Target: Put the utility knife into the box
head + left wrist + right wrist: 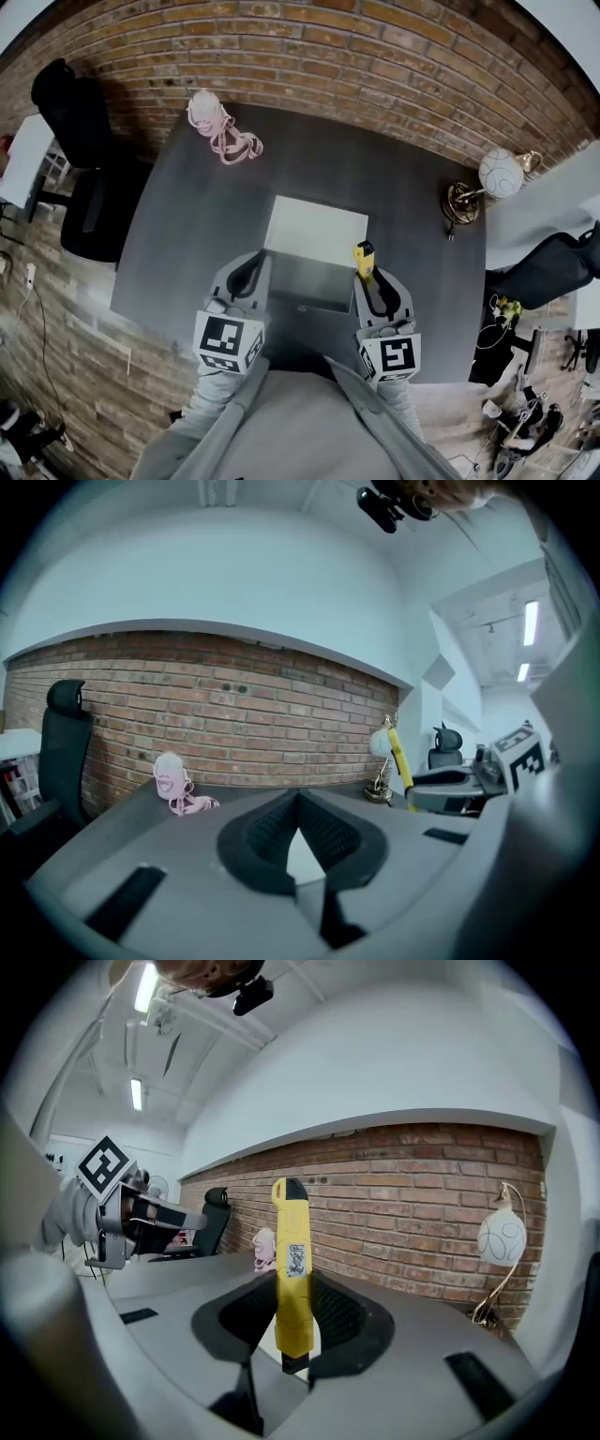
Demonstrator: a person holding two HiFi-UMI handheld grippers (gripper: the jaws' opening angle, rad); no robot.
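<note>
The yellow utility knife stands upright in my right gripper, which is shut on its lower half. In the right gripper view the knife rises between the jaws with its black tip up. The box lies open in the middle of the dark table, its white lid folded back. The knife hangs at the box's right edge. My left gripper is at the box's left edge, shut with nothing in it. From the left gripper view, its gripper is closed at the tips, and the knife shows to the right.
A pink object with straps lies at the table's far left. A brass lamp with a white globe stands at the far right corner. A black office chair is left of the table, another on the right. A brick wall runs behind.
</note>
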